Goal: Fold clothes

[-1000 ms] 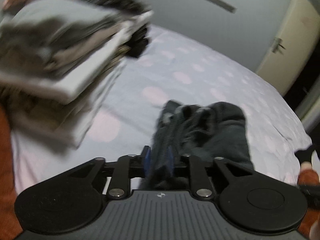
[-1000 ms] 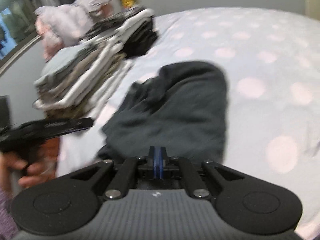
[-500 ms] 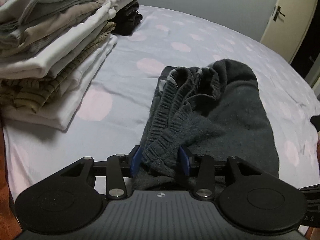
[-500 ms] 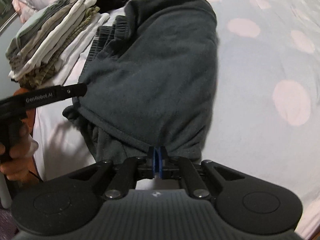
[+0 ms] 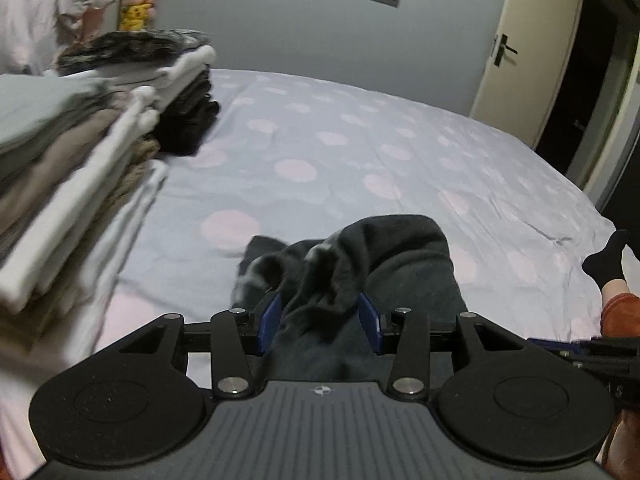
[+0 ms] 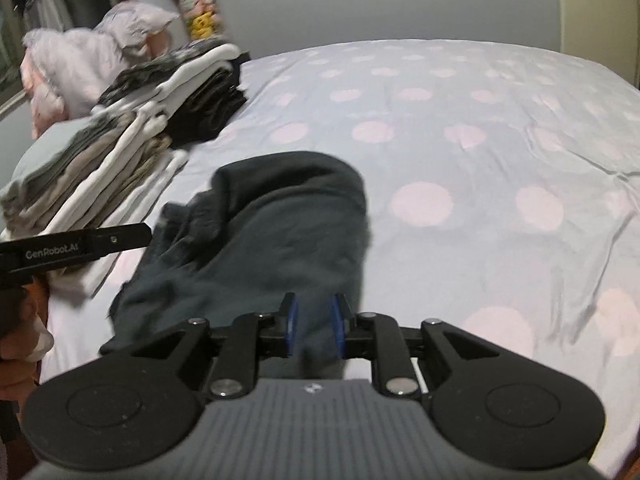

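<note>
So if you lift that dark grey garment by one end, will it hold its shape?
Probably not. The garment already lies bunched and wrinkled on the bed, so it looks floppy and would likely droop. Its thick knit edge between the left gripper's open jaws suggests some weight, and little slipperiness.

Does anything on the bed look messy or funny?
Yes. The dark garment is lumpy, with its ribbed edge bunched up between the open left gripper. The nearer clothes stack also leans, its layers stepped sideways.
</note>
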`<state>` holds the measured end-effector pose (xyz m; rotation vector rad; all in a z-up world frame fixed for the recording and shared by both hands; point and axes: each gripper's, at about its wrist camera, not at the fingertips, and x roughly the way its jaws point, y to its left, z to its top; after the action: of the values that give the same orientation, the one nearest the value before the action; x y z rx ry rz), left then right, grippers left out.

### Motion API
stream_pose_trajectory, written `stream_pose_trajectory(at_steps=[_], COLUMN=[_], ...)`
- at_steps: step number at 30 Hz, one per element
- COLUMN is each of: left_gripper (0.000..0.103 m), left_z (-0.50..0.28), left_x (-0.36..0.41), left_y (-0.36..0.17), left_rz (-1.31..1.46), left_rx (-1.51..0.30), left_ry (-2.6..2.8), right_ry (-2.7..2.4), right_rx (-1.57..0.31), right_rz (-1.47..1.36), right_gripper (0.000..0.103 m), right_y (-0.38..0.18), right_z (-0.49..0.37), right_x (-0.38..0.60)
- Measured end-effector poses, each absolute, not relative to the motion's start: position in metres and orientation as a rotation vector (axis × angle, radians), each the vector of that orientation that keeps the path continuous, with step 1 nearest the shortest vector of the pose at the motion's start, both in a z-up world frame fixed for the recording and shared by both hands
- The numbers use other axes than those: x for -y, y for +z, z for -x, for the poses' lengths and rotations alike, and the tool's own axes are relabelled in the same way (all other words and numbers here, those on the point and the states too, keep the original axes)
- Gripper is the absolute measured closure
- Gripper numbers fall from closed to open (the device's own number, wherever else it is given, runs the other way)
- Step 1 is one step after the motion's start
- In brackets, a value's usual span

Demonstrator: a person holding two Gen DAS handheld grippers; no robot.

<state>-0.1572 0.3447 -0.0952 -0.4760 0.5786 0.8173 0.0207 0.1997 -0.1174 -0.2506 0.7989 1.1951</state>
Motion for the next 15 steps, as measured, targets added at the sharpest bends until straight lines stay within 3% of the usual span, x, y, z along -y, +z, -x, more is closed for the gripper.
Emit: stream_pose_trajectory(at_steps=[4, 7, 9, 15], left_gripper=[0.059, 0.069, 0.095, 0.099], left_z=[0.132, 0.118, 0.115, 0.137], left_x=[-0.362, -0.374, -0.380, -0.389], left_y=[-0.108, -0.118, -0.122, -0.104], left_rz=[0.491, 0.498, 0.502, 0.502], left_rx=[-0.609, -0.635, -0.635, -0.535], left_ry=[0.802, 0.800, 0.801, 0.860], right_ry=[1.170, 1.152, 1.147, 1.123], right_rx=[-0.748, -0.707, -0.708, -0.729], right_rz=[0.232, 0.236, 0.226, 0.194], right_gripper=[0.081, 0.080, 0.080, 0.080], right_y=[-0.131, -0.140, -0.144, -0.154], right_z=[-0.031, -0.038, -0.044, -0.057], right_x=[-0.198, -0.197, -0.198, -0.197])
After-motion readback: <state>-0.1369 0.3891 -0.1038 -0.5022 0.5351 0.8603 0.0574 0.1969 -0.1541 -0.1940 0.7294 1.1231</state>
